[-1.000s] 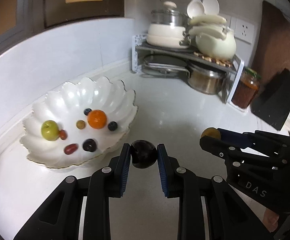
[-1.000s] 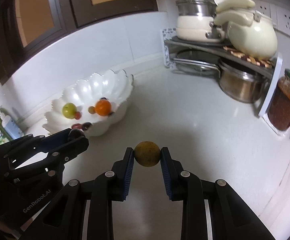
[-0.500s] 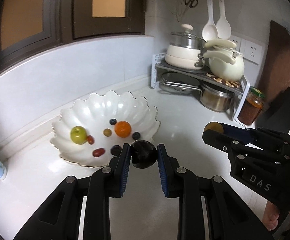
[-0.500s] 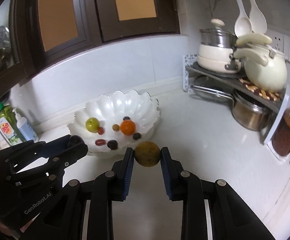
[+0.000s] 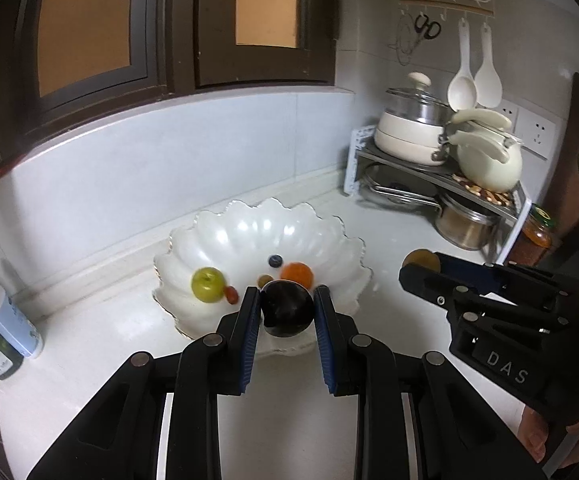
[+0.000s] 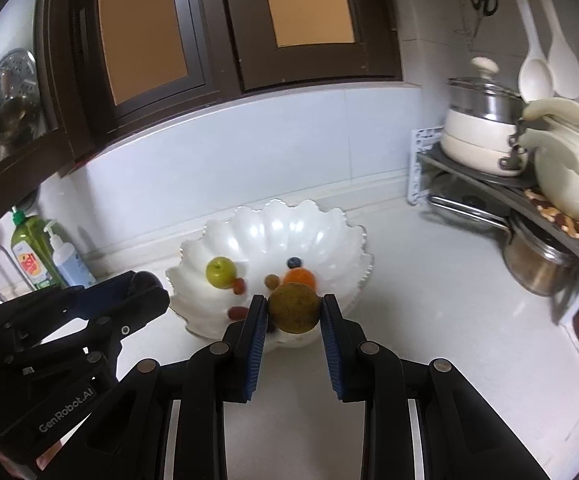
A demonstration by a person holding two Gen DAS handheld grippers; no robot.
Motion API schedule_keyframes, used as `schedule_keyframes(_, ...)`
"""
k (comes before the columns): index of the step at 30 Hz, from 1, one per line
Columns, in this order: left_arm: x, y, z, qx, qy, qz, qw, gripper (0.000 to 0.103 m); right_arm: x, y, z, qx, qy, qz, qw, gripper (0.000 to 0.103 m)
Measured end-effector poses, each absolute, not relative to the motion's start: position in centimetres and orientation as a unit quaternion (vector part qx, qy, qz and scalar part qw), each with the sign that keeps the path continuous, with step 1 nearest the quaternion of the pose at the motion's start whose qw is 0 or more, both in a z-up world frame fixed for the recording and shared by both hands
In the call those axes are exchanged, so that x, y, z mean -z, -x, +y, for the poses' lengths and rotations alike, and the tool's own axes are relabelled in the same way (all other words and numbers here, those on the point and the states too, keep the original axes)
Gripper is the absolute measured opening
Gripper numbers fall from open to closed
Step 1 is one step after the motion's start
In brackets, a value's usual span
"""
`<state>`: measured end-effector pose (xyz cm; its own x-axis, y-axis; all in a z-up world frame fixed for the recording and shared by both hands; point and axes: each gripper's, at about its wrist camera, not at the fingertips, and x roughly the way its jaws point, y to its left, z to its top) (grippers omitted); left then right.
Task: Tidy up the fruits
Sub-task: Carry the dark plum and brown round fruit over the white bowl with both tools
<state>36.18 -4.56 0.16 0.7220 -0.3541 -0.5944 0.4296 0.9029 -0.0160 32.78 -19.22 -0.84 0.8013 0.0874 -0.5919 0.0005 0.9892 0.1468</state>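
Observation:
My left gripper (image 5: 287, 310) is shut on a dark plum (image 5: 287, 309), held above the near rim of the white scalloped bowl (image 5: 249, 228). My right gripper (image 6: 294, 310) is shut on a speckled yellow-brown fruit (image 6: 294, 307), held in front of the same bowl (image 6: 281, 224). In the bowl lie a green apple (image 5: 208, 284), an orange (image 5: 297, 273), a blueberry (image 5: 276, 260) and some small red and brown fruits. The right gripper shows at the right of the left wrist view (image 5: 419, 267); the left gripper shows at the left of the right wrist view (image 6: 145, 286).
A metal rack (image 5: 441, 176) with pots, a cream kettle (image 5: 489, 160) and a jar (image 5: 535, 236) stands in the back right corner. Soap bottles (image 6: 45, 256) stand at the left by the wall. White counter (image 6: 429, 300) lies right of the bowl.
Both grippers rose and pulled back, still holding their fruits; the bowl now sits lower and more central in both views, partly behind the held fruits.

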Motion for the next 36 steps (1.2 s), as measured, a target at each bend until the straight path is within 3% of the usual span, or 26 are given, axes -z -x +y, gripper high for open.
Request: schedule_keyframes(36,2.3,-50.0,-5.6,0.162,-0.067,0.383,0.907,0.027,3.1,-47.2,-18.9,-0.02,-0.047,0.392,0.919,0.029)
